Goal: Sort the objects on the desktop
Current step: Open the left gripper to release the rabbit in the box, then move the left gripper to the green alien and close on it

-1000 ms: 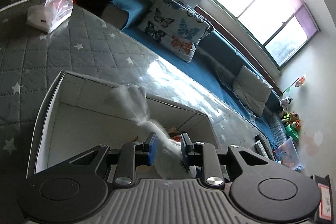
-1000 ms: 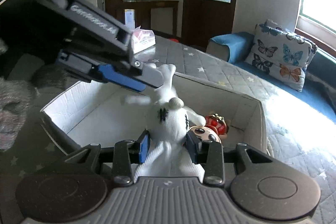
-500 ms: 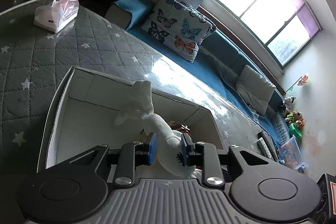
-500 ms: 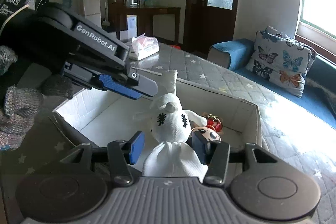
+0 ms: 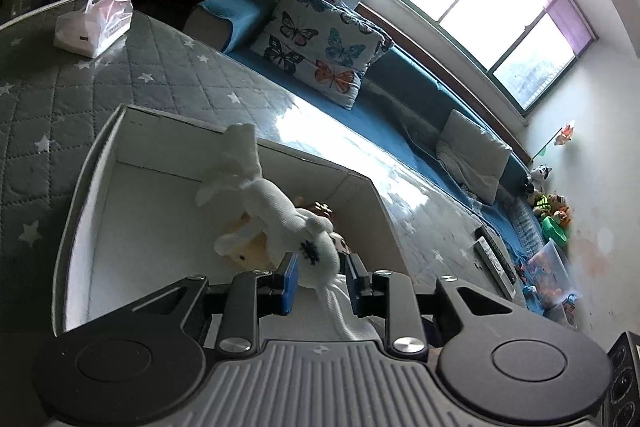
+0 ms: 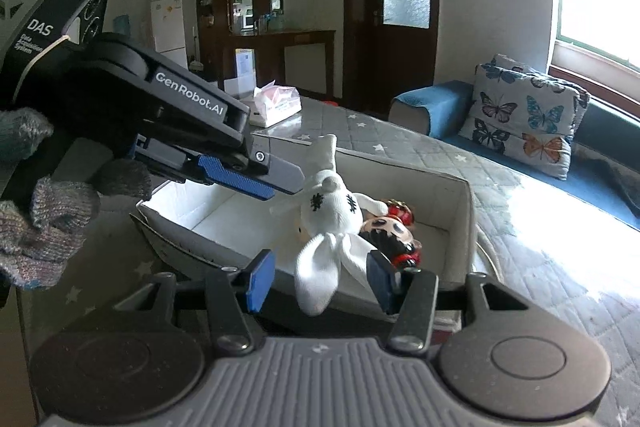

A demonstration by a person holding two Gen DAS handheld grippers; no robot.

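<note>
A white plush rabbit (image 5: 280, 211) lies in a white cardboard box (image 5: 96, 163) on the grey quilted table. My left gripper (image 5: 320, 281) is shut on the rabbit's head, just above the box. In the right wrist view the rabbit (image 6: 332, 211) rests against a doll with a red bow (image 6: 394, 227) in the box (image 6: 460, 199). My right gripper (image 6: 320, 281) is open, its blue pads on either side of the rabbit's dangling legs. The left gripper (image 6: 276, 177) reaches in from the left.
A tissue pack (image 5: 94, 27) lies on the table's far side, also in the right wrist view (image 6: 276, 105). A yellow toy (image 5: 248, 251) lies under the rabbit. A blue sofa with a butterfly cushion (image 5: 320, 43) runs behind the table.
My right gripper has opened and let go of the rabbit, pulling back slightly. The rabbit has sunk lower into the box against the doll, with my left gripper still on it.
</note>
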